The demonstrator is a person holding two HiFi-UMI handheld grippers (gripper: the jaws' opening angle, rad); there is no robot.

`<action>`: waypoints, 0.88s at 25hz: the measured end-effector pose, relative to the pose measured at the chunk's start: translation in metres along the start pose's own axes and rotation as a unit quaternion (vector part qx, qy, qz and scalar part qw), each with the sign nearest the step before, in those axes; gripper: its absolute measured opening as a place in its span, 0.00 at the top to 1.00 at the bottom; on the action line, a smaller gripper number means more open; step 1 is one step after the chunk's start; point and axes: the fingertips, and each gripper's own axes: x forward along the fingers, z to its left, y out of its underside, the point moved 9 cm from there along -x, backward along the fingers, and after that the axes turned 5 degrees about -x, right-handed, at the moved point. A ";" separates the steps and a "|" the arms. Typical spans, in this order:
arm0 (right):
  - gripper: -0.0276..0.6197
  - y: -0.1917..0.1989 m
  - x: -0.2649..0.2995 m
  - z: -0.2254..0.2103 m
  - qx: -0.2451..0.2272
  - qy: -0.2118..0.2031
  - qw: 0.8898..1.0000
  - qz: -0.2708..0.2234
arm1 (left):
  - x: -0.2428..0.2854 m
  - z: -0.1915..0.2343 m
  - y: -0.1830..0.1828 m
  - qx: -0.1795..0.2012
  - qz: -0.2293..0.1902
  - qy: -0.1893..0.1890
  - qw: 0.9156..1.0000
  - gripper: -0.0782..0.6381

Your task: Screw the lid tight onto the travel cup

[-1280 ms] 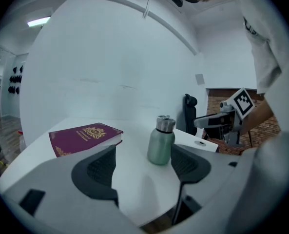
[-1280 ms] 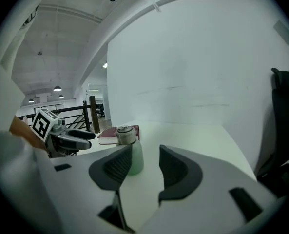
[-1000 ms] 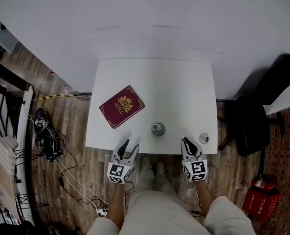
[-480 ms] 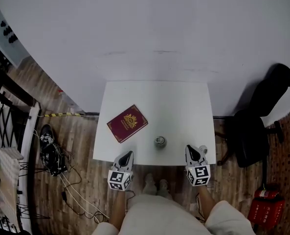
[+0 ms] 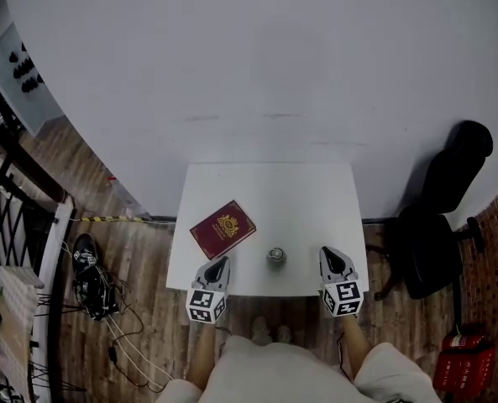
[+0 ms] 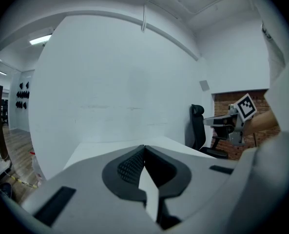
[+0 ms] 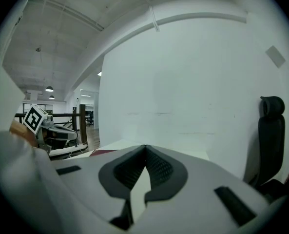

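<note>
At the table's [image 5: 269,183] near edge we've got both grippers hovering. The left gripper [image 5: 218,265] is by the near-left corner and the right gripper [image 5: 328,257] by the near-right one, each with jaws pressed together on nothing. We see the travel cup [image 5: 275,255] standing on the table close to that near edge, touching neither. Further in, toward the table's left side, lies a red booklet [image 5: 223,229]. Off the table's right side stands a black chair [image 5: 433,233].
</note>
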 end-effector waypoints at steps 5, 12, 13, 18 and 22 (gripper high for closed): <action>0.96 -0.011 -0.003 -0.003 -0.004 0.004 1.000 -0.011 | 0.000 0.002 -0.018 0.010 -0.012 -0.006 1.000 0.88; 0.96 -0.019 -0.008 -0.003 -0.005 0.008 1.000 -0.021 | 0.005 0.003 -0.040 0.020 -0.030 -0.003 0.999 0.88; 0.96 -0.019 -0.009 -0.001 -0.004 0.007 1.000 -0.022 | 0.006 0.003 -0.042 0.021 -0.031 -0.003 0.999 0.88; 0.96 -0.020 -0.013 0.001 -0.006 0.010 1.000 -0.023 | 0.008 -0.001 -0.047 0.024 -0.033 -0.001 0.999 0.88; 0.96 -0.019 -0.017 0.001 -0.007 0.011 1.000 -0.024 | 0.006 -0.006 -0.044 0.021 -0.032 0.002 0.999 0.88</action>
